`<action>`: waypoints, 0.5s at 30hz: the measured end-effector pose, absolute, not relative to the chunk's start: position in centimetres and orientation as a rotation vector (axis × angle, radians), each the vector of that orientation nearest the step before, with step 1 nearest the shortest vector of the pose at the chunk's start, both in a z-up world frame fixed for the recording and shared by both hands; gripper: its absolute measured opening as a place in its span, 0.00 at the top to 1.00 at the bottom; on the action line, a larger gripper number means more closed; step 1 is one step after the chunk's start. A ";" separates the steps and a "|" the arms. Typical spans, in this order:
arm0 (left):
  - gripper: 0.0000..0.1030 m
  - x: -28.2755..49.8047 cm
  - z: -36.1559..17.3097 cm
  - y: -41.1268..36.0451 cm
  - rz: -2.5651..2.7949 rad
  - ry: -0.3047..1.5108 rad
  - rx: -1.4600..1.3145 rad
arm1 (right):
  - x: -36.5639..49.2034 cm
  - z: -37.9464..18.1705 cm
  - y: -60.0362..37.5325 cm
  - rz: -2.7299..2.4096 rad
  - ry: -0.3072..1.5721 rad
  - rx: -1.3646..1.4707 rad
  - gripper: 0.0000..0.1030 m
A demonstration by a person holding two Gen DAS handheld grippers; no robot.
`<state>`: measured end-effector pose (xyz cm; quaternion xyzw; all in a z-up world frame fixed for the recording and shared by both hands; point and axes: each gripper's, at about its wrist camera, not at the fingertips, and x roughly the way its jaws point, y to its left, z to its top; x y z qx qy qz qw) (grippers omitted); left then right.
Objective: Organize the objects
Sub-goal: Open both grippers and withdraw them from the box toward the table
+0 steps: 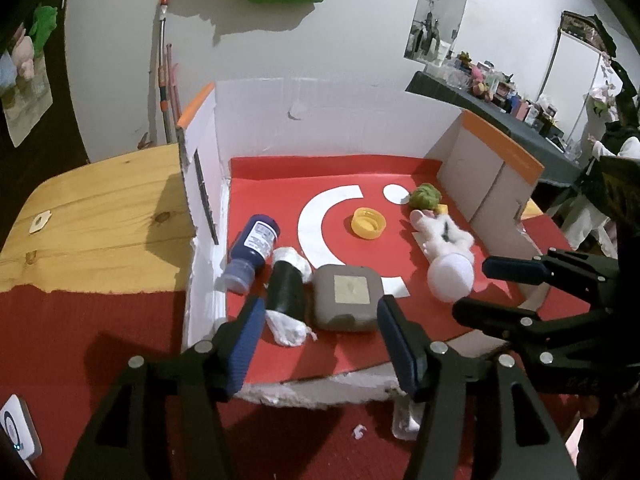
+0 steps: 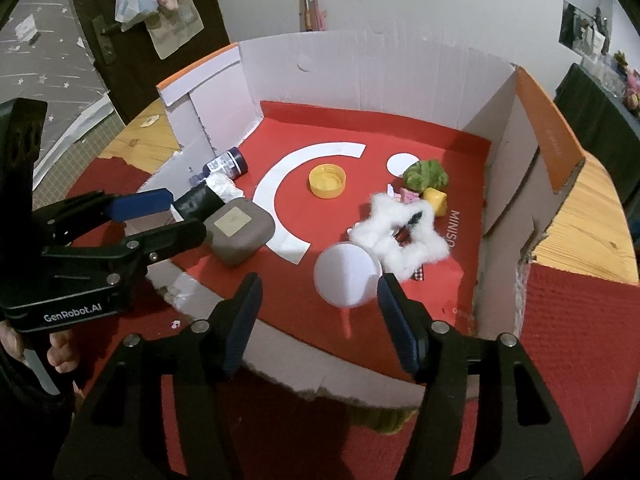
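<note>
An open cardboard box with a red floor (image 1: 352,172) (image 2: 360,128) holds the objects. At its left lie a blue paint bottle (image 1: 252,250) (image 2: 226,164), a black roll with white wrapping (image 1: 286,288) (image 2: 200,202) and a grey square case (image 1: 346,298) (image 2: 240,232). A yellow cap (image 1: 369,222) (image 2: 327,180) sits mid-floor. At the right are a white disc (image 1: 450,276) (image 2: 347,274), a white fluffy star (image 1: 440,234) (image 2: 404,236), a green plush (image 1: 425,196) (image 2: 425,174) and a yellow piece (image 2: 436,200). My left gripper (image 1: 320,340) (image 2: 168,216) is open and empty above the roll and case. My right gripper (image 2: 318,320) (image 1: 472,288) is open and empty just before the disc.
The box stands on a wooden table (image 1: 100,216) (image 2: 580,216) partly covered by a red cloth (image 1: 80,340) (image 2: 580,340). The box walls rise at left, back and right; its front wall is low. A white device (image 1: 16,432) lies at the lower left. A cluttered dark table (image 1: 500,116) stands behind.
</note>
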<state>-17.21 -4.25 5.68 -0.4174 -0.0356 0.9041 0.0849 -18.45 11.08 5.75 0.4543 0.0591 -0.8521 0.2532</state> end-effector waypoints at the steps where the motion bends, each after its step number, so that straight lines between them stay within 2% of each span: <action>1: 0.38 -17.1 5.7 -4.2 2.695 -0.108 -1.245 | -18.2 5.9 11.1 -2.317 0.159 1.230 0.42; 15: 0.23 -14.4 7.0 -3.9 2.729 -0.112 -1.201 | -15.2 8.1 11.7 -2.349 0.154 1.160 0.28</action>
